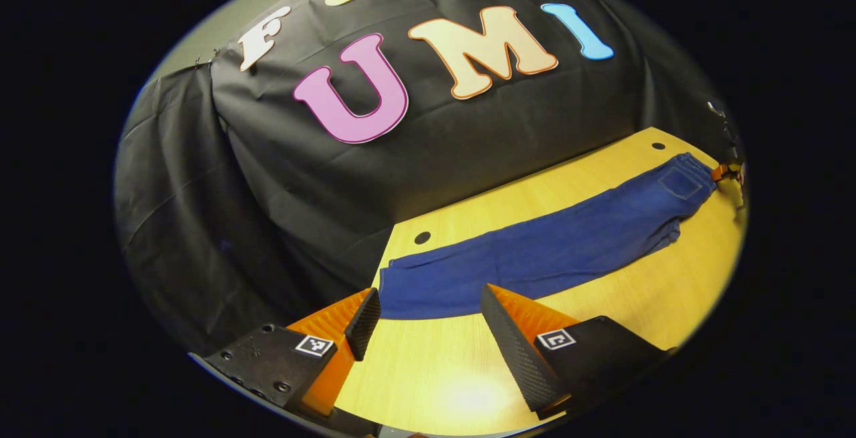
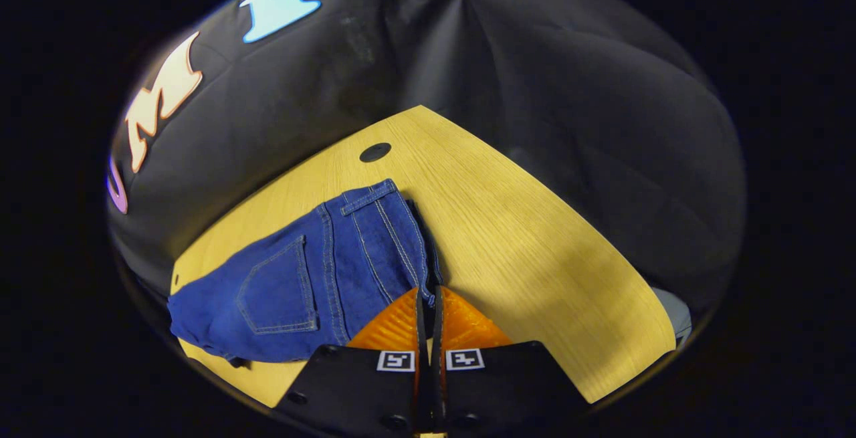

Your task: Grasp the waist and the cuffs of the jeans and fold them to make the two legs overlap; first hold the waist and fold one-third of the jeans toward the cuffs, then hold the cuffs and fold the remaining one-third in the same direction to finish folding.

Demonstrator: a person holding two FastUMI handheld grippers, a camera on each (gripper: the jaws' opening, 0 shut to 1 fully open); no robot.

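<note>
Right tongs [image 2: 428, 297] are clamped on the jeans [image 2: 321, 271] waist at frame bottom; left tongs [image 1: 428, 321] are held apart above the table [image 1: 602, 291] by the cuffs.

dark blue denim jeans [image 1: 555, 251], laid flat and lengthwise on the pale wooden table [image 1: 455, 371], legs overlapped, back pocket up; waist edge [image 2: 408, 237] pinched, cuffs [image 1: 394, 287] lying free.

The right gripper [image 2: 428, 299] was seen clamped on the waist edge of the jeans [image 2: 314, 277], spread on the table [image 2: 535, 224].
</note>
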